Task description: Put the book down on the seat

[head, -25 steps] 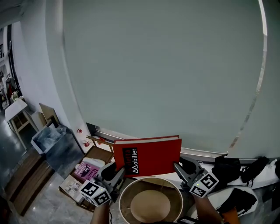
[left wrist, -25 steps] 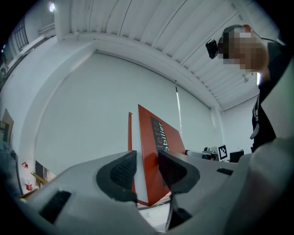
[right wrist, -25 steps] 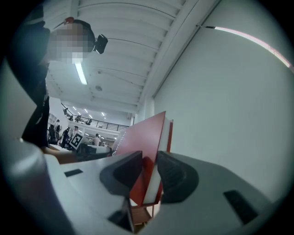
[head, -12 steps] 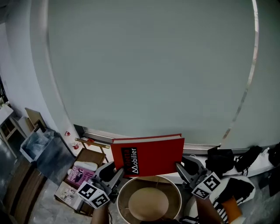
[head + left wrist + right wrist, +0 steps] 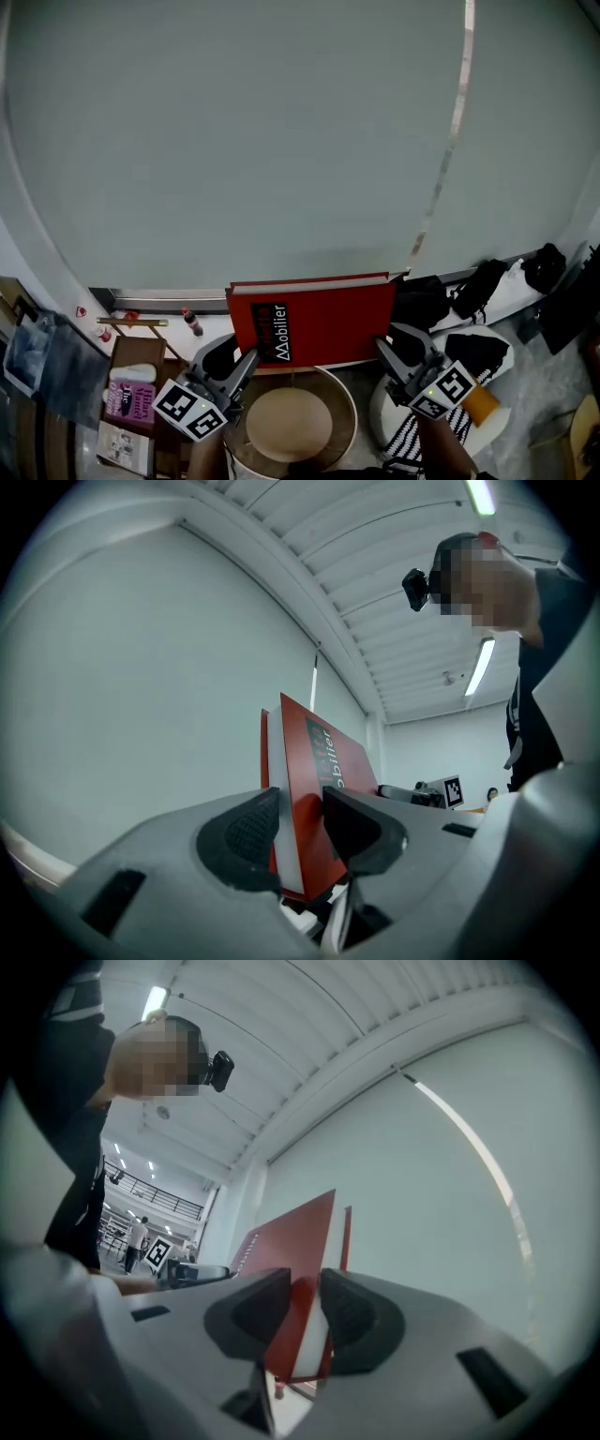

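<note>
Held: red hardcover book [image 5: 319, 319], upright above round beige seat [image 5: 289, 424], not touching.
Tongs: left tongs [image 5: 246, 362] and right tongs [image 5: 384, 349] clench its ends.
Remaining: lowering, release.

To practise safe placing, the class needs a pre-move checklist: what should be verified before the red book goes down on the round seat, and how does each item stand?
1. Grip of left tool on the red hardcover book: ok, pads clamp its end.
2. Grip of right tool on the other end: ok.
3. Book upright and roughly level: ok.
4. Top of round tan seat bare where visible: ok.
5. Book lined up over seat: cannot tell; it shows at the far rim.
6. Height above seat: cannot tell.
</note>
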